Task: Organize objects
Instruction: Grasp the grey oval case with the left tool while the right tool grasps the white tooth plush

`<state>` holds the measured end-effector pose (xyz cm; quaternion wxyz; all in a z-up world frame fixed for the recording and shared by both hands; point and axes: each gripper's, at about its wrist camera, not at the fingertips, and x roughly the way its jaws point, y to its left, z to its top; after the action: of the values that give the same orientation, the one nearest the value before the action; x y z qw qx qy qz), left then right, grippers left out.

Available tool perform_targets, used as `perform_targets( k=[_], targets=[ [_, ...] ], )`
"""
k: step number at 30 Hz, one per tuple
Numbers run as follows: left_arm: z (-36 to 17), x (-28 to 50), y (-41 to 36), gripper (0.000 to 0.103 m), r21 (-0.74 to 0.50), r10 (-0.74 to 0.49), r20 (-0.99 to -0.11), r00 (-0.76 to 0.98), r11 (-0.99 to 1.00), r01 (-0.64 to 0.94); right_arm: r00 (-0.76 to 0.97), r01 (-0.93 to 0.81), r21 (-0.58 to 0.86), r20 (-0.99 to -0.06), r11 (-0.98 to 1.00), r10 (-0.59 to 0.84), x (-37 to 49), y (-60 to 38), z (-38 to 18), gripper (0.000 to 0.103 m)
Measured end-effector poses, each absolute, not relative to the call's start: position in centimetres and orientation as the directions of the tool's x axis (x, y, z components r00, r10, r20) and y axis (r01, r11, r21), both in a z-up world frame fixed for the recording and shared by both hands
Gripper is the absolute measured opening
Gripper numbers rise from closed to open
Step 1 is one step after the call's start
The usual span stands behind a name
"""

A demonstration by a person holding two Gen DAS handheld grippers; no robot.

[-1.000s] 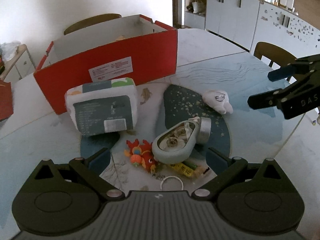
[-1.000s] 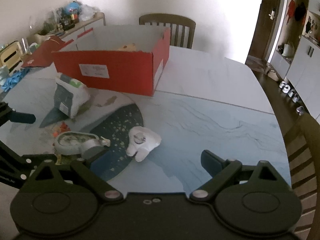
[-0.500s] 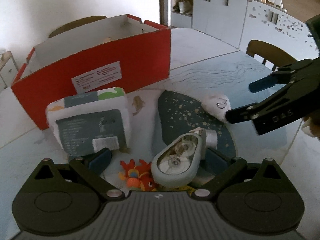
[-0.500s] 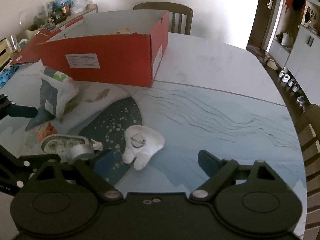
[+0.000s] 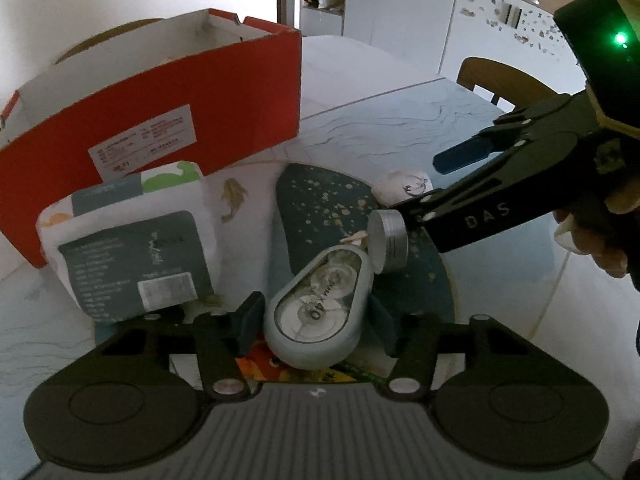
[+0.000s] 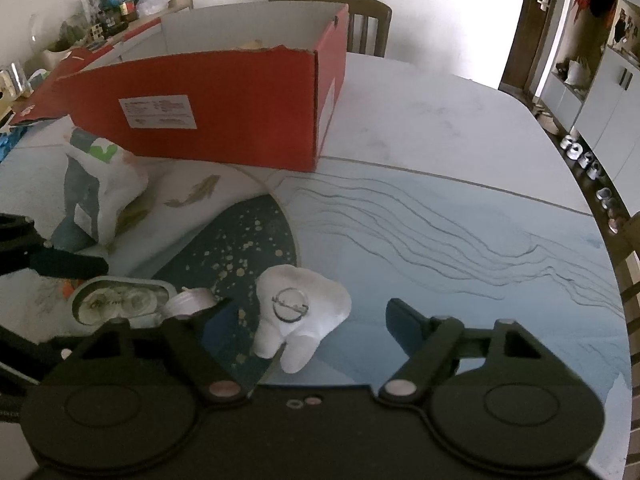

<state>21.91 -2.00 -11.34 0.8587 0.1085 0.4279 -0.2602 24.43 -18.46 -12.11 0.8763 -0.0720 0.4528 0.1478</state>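
Left wrist view: the left gripper [image 5: 314, 322] has just been closing, and its jaws now sit against both flanks of the grey, oval, clear-windowed tape dispenser [image 5: 318, 312], apparently pinching it. The dispenser lies on the patterned table [image 5: 460, 128], long axis running away from the claw and leaning right. The right gripper [image 6: 308, 328], jaws spread and just narrowing, straddles the white tooth-shaped plush toy [image 6: 300, 312] without touching. The open red cardboard box [image 5: 160, 120] stands beyond both, nearer the left hand.
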Motion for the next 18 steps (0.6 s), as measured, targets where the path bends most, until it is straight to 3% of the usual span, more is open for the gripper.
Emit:
perform_targets(
  k=[8,10,18],
  targets=[
    [-11.2,22.0,-2.5,0.055,-0.050,-0.372,-0.792,0.483,0.829,0.556,0.539,-0.325,0.004,-0.820,0.946,0.189,24.6,-18.0,-12.8,0.063],
    [-11.1,21.8,-2.5,0.054,-0.044,-0.373,-0.790,0.487,0.827,0.561,0.546,-0.324,0.000,-0.817,0.946,0.187,24.4,-17.9,-12.7,0.050],
    [-10.4,21.7,-1.7,0.054,-0.084,-0.374,-0.787,0.491,0.853,0.515,0.569,-0.332,-0.036,-0.804,0.942,0.170,23.2,-18.3,-11.7,0.048]
  ],
)
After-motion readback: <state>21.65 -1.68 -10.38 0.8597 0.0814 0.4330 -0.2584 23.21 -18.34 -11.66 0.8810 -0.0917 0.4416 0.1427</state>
